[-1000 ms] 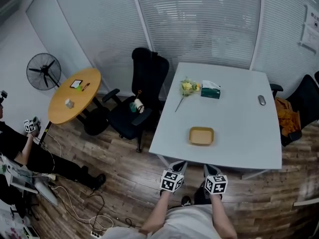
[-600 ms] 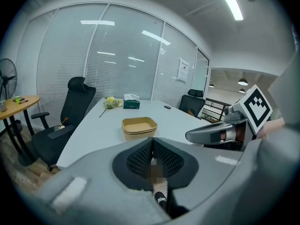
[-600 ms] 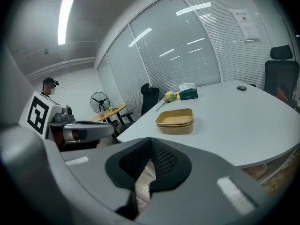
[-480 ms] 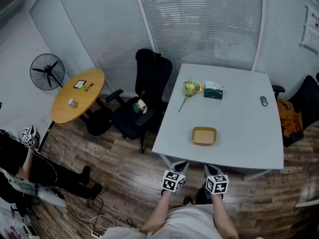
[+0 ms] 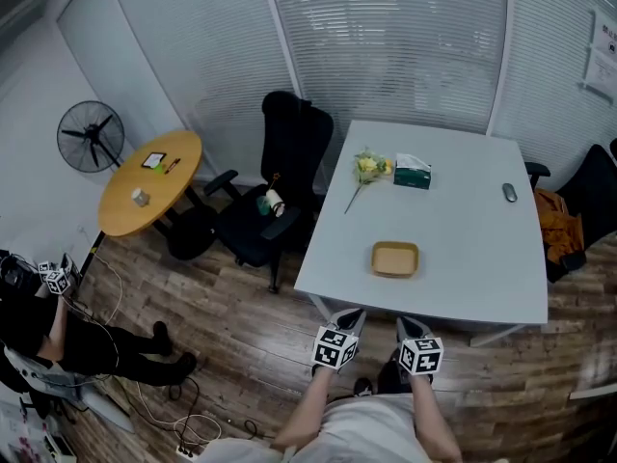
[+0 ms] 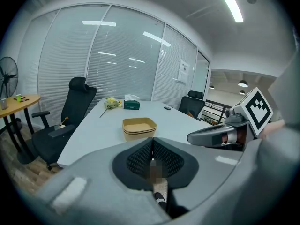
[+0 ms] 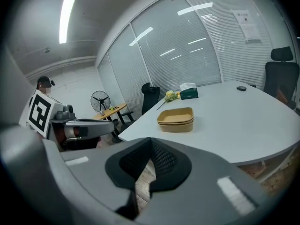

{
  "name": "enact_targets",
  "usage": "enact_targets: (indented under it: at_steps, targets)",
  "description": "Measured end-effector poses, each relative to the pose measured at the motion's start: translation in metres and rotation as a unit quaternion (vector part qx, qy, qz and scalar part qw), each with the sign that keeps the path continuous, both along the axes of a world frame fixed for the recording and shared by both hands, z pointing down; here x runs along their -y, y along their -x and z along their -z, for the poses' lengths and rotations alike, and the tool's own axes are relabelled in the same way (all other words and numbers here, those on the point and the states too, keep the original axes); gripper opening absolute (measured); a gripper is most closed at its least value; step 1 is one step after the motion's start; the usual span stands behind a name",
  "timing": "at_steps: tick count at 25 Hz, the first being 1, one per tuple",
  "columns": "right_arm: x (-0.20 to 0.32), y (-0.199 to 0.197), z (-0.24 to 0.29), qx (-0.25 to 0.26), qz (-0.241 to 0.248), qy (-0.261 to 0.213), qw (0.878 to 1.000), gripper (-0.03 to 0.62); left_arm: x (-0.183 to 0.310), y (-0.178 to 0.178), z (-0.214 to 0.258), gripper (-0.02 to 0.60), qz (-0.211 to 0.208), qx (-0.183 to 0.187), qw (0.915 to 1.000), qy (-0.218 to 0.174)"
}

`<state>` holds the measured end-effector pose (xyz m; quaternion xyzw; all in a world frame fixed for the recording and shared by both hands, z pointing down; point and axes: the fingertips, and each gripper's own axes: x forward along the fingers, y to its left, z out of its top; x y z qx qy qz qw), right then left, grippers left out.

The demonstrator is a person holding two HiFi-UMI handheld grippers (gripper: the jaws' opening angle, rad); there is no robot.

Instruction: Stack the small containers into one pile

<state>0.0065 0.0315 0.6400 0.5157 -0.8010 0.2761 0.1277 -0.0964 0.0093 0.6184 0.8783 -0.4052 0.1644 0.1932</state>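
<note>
Containers (image 5: 394,259), tan and shallow, sit nested in one small pile near the front middle of the worktop (image 5: 463,249), well apart from the tissue box (image 5: 412,173) and flowers (image 5: 365,168) at the far side. They look like light, thin pulp trays: probably stiff enough to lift by a rim, yet easy to dent or slide, so pinch a long side's rim gently. Your left tongs (image 6: 151,146) and right tongs (image 7: 149,146) are both closed on nothing, held low off the worktop's near edge.
</note>
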Motion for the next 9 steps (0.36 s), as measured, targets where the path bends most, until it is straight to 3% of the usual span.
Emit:
enact_targets:
  at_steps: [9]
  targets:
    - [-0.0079, 0.0034, 0.0004, -0.002, 0.005, 0.001, 1.0, -0.002, -0.0063, 0.007, -0.0016, 0.006, 0.009, -0.006, 0.9999, 0.006]
